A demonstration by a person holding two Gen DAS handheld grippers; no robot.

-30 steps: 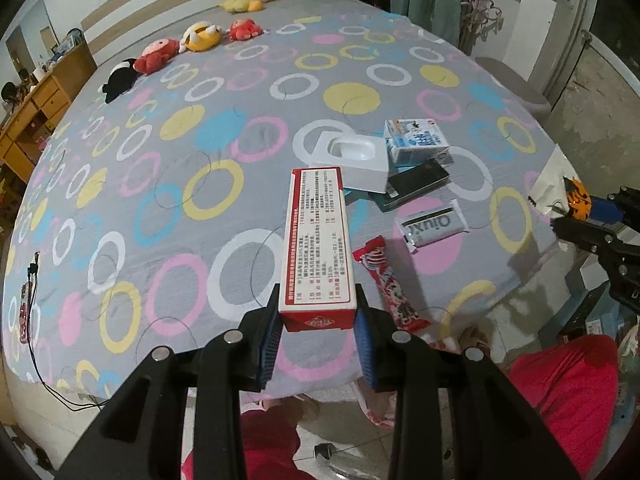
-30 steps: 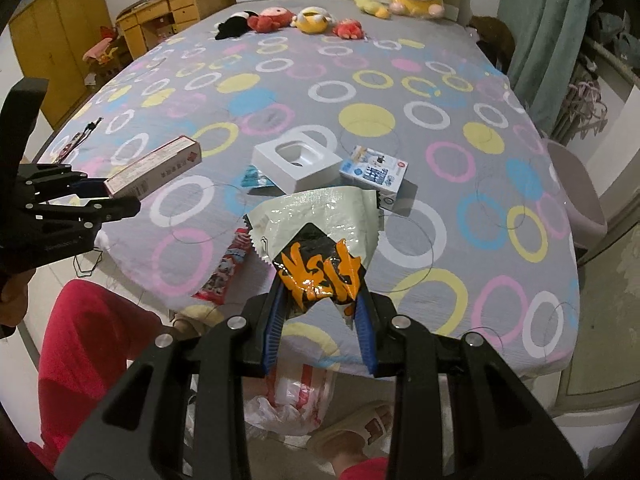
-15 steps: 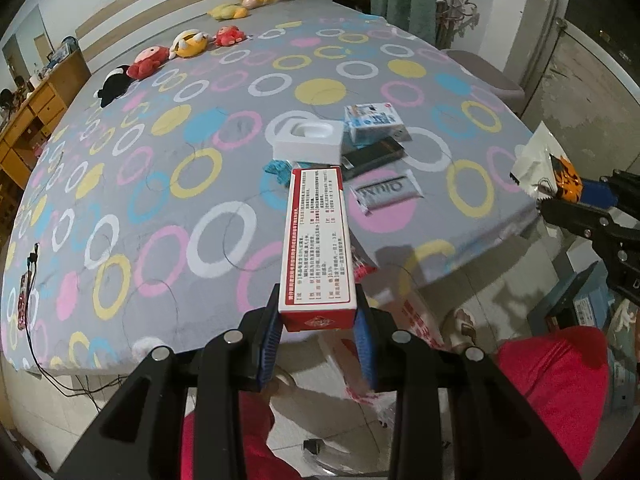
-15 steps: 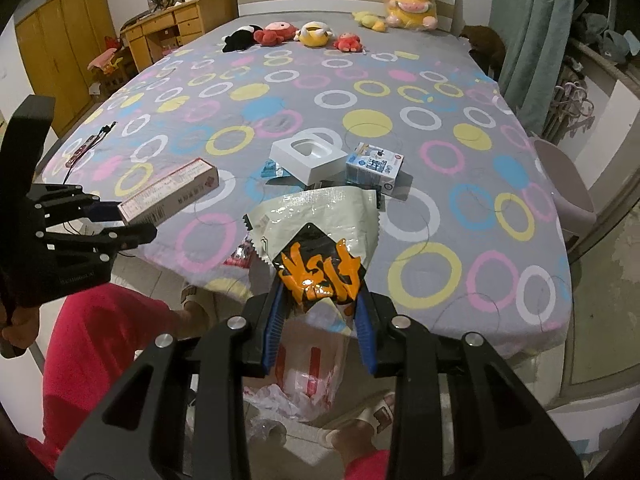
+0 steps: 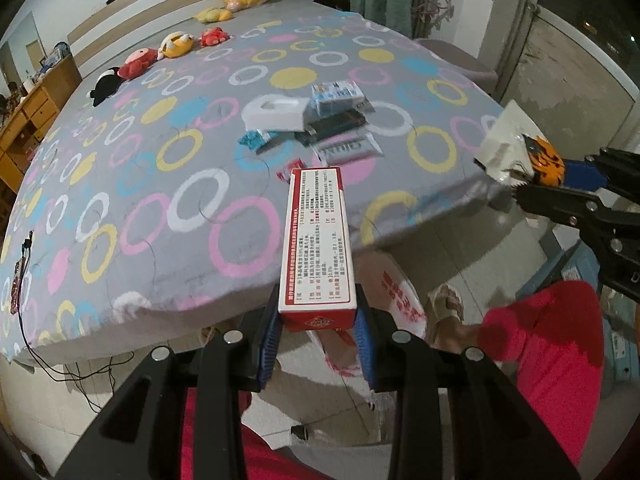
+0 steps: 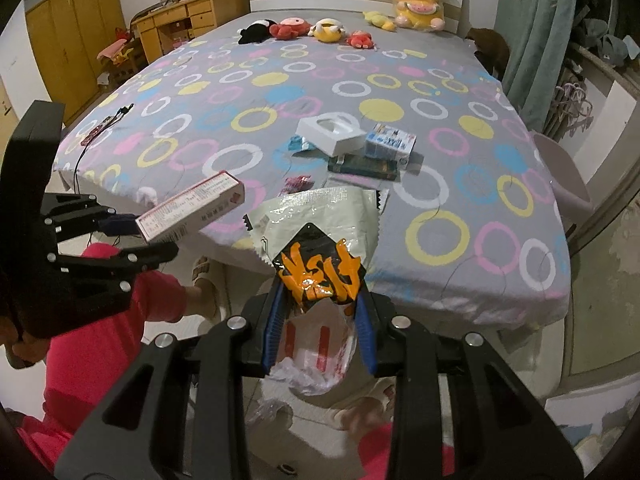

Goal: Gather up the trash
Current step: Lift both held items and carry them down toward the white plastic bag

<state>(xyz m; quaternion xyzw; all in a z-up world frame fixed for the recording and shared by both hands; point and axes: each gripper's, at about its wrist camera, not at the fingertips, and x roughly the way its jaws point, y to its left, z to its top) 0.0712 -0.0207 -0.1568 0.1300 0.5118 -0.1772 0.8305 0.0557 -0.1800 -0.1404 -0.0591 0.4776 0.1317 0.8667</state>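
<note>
My left gripper (image 5: 318, 330) is shut on a long red-and-white carton (image 5: 318, 240), held off the bed's near edge above the floor. It also shows in the right wrist view (image 6: 192, 210). My right gripper (image 6: 320, 308) is shut on a silver snack wrapper with orange print (image 6: 320, 248), held above a white plastic bag with red print (image 6: 320, 352) on the floor. The wrapper also shows in the left wrist view (image 5: 520, 152). More trash lies on the bed: a white box (image 6: 330, 134), a blue-white carton (image 6: 390, 142), a dark packet (image 6: 364, 166) and a red wrapper (image 6: 298, 184).
The bed (image 6: 520, 292) with a grey ringed sheet fills the middle. Plush toys (image 6: 416, 2) line its far end. A cable and small device (image 6: 98, 130) lie at its left edge. A person in red (image 6: 92, 320) and sandalled feet (image 5: 448, 308) are below. A wooden desk (image 6: 188, 20) stands at the far left.
Both grippers have drawn back from the bed and lowered, each with its item. The bed edge and floor with the white bag now show under them.
</note>
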